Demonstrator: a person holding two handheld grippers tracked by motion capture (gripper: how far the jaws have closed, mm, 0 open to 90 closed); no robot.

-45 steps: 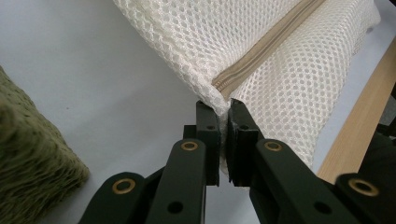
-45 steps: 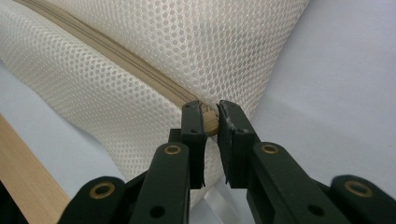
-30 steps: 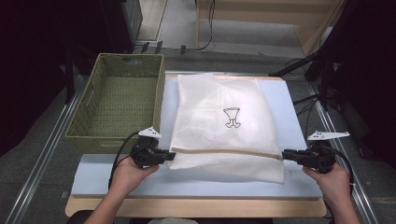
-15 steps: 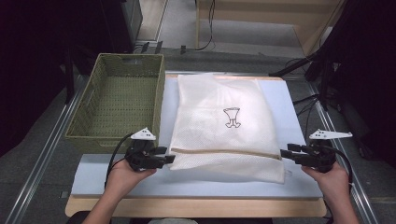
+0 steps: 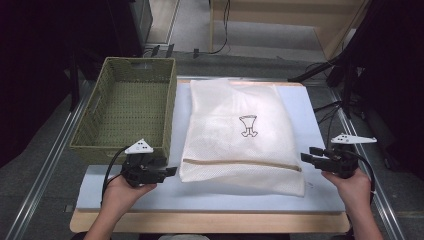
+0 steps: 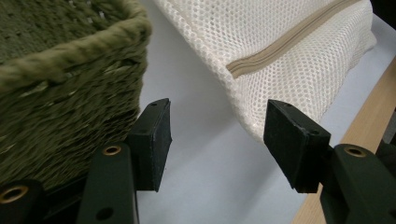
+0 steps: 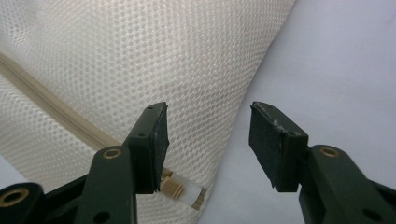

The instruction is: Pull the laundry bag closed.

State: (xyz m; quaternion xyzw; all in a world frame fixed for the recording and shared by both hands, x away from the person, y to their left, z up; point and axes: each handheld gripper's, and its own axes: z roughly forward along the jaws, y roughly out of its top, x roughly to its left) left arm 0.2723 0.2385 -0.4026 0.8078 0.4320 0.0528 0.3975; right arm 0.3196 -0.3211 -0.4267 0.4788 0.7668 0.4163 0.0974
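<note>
A white mesh laundry bag (image 5: 237, 135) with a tan zipper (image 5: 240, 162) and a small black emblem lies flat on a pale blue mat (image 5: 225, 197). My left gripper (image 5: 170, 171) hovers open just left of the bag's near left corner, beside the basket. Its jaws have just been opening, with nothing between them. In the left gripper view the bag (image 6: 280, 46) lies ahead of the gripper (image 6: 217, 116). My right gripper (image 5: 305, 156) is open at the bag's near right corner. Its jaws have just been opening too. Below its gap (image 7: 208, 121) sits the bag's edge (image 7: 116, 56), untouched, with the zipper pull (image 7: 182, 191) nearby.
A green woven basket (image 5: 127, 112) stands left of the bag, its near wall (image 6: 60, 70) close to my left gripper. The mat rests on a wooden table whose front edge (image 5: 210, 222) runs near the person's hands. Cables trail on the dark floor at the right.
Both grippers have opened and let go of the bag's near corners. The left gripper has drawn away to the left toward the basket. The right one has stayed in place.
</note>
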